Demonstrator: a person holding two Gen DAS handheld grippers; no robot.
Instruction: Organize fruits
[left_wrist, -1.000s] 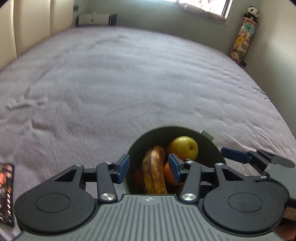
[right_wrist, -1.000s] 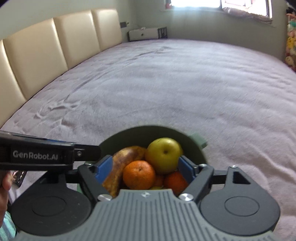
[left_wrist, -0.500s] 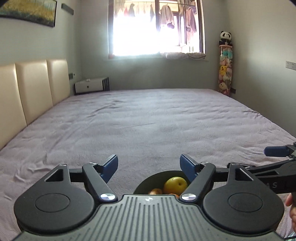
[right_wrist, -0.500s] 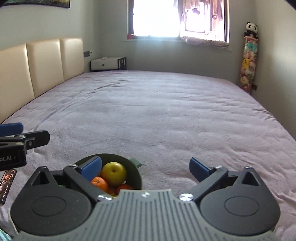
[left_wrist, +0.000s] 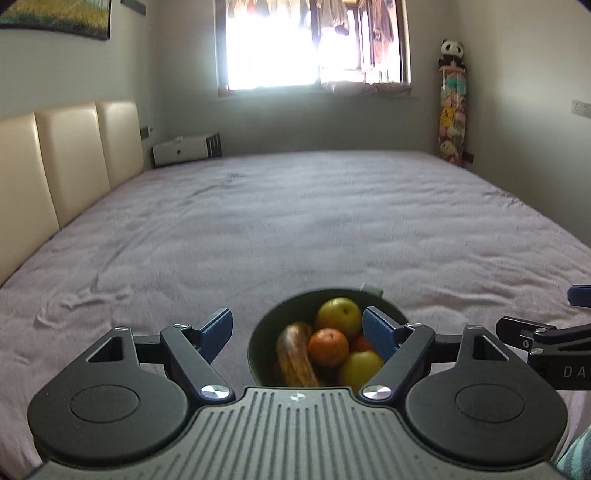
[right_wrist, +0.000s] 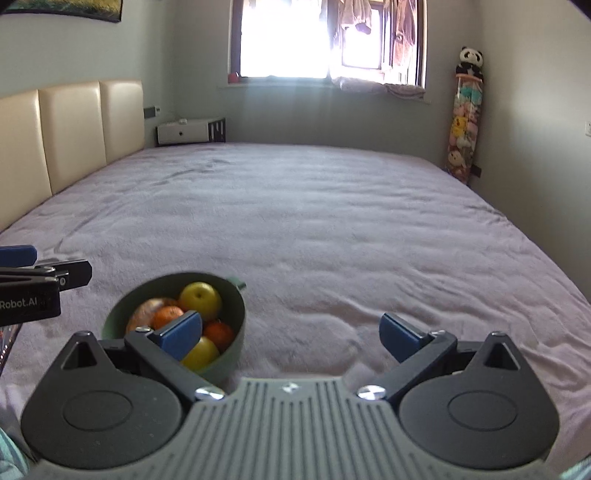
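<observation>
Your left gripper (left_wrist: 297, 334) has its jaws spread wide with nothing between the blue pads, and it hangs above the near part of the bed (left_wrist: 295, 221). Just beyond it sits the green bowl (left_wrist: 258, 343), resting on the purple bedspread; its right pad overlaps the bowl's right rim in the left wrist view. In the bowl you have a browned banana (left_wrist: 295, 354) lying along the left side, an orange (left_wrist: 328, 347) in the middle touching it, a yellow apple (left_wrist: 340, 315) at the far side, and a second yellow apple (left_wrist: 360, 369) at the near right. Another orange shows only as a sliver behind the right pad.

Your right gripper (right_wrist: 291, 332) is also held wide apart and empty, to the right of the bowl (right_wrist: 229, 354). Its left pad covers part of the fruit from the right wrist view, where the far apple (right_wrist: 201, 297) and an orange (right_wrist: 166, 315) show above it. The tip of your left gripper pokes in at the left edge there.

Beyond the bed stand a cream headboard (right_wrist: 74, 129), a bright window (right_wrist: 314, 37) and a column of plush toys (right_wrist: 463, 118) in the corner.
</observation>
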